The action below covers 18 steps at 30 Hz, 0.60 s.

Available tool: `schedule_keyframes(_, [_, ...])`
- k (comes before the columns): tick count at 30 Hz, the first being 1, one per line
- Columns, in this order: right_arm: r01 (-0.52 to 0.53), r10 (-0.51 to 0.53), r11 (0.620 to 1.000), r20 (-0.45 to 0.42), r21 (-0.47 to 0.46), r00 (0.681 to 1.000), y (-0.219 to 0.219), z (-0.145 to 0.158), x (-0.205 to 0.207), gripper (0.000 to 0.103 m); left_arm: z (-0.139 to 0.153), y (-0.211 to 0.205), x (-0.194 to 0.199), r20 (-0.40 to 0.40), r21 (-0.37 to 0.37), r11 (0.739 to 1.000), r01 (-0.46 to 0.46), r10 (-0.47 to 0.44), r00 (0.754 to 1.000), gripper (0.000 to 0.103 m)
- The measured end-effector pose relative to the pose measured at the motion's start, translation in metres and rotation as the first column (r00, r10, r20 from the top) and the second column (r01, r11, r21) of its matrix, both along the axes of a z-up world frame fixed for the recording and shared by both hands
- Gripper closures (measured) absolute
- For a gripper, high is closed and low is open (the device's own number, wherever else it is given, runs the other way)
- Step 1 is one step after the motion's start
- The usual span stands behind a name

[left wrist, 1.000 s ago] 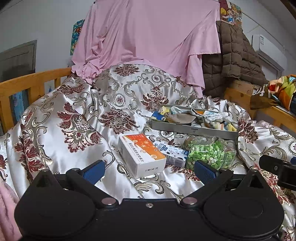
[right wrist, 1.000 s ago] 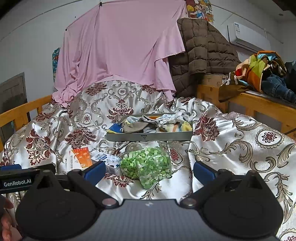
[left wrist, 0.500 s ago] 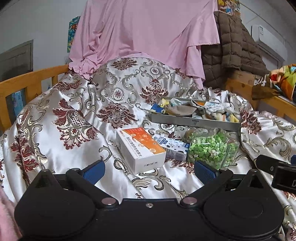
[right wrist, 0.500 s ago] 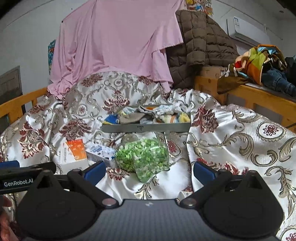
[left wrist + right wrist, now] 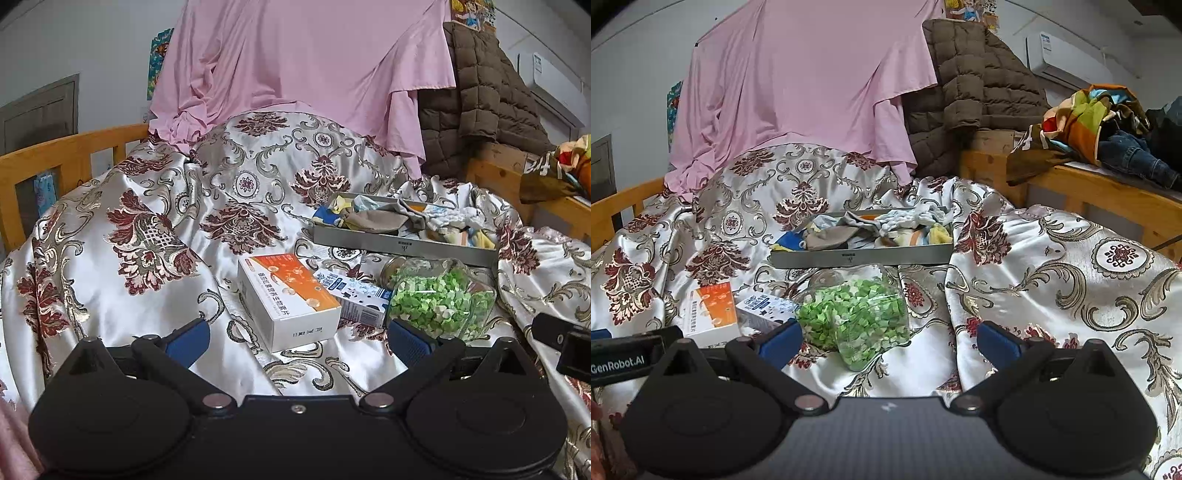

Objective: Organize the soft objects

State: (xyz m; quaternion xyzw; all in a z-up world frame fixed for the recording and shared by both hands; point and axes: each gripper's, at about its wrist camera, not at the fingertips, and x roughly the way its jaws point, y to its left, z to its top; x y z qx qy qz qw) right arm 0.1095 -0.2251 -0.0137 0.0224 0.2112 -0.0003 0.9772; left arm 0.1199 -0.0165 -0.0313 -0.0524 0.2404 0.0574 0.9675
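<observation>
Soft cloths point(image 5: 373, 218) heaped in grey tray point(image 5: 402, 246) | jar of green bits point(image 5: 855, 317) just before tray | left tool point(image 5: 297, 341) and right tool point(image 5: 888, 341) both spread wide, empty

Pink sheet point(image 5: 295, 55) (damask-patterned silver bedspread point(image 5: 147, 229))

1. We look from the left wrist camera low over the bed, forward along the left gripper point(image 5: 297, 341), its blue-padded fingers spread at the bottom of the picture.
2. This view faces the orange-and-white cardboard box point(image 5: 286, 299) near ahead, with the grey metal tray of crumpled cloths point(image 5: 402, 247) farther off to the right.
3. From the right wrist camera we look forward the same way, past the right gripper point(image 5: 888, 341).
4. Here the clear jar of green bits point(image 5: 855, 319) lies just ahead.
5. Both views share the tray point(image 5: 860, 255), jar point(image 5: 441, 301), box point(image 5: 711, 308) and pink hanging sheet point(image 5: 303, 55).
</observation>
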Motion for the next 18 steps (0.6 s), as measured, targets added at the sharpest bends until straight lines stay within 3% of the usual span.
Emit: schedule_keyframes(18, [0.025, -0.024, 0.999, 0.016, -0.032, 1.0, 0.0027, -0.0091, 0.0077, 0.0, -0.0059, -0.0048, 0.0054, -0.01, 0.021, 1.0, 0.006, -0.005, 1.0, 0.001])
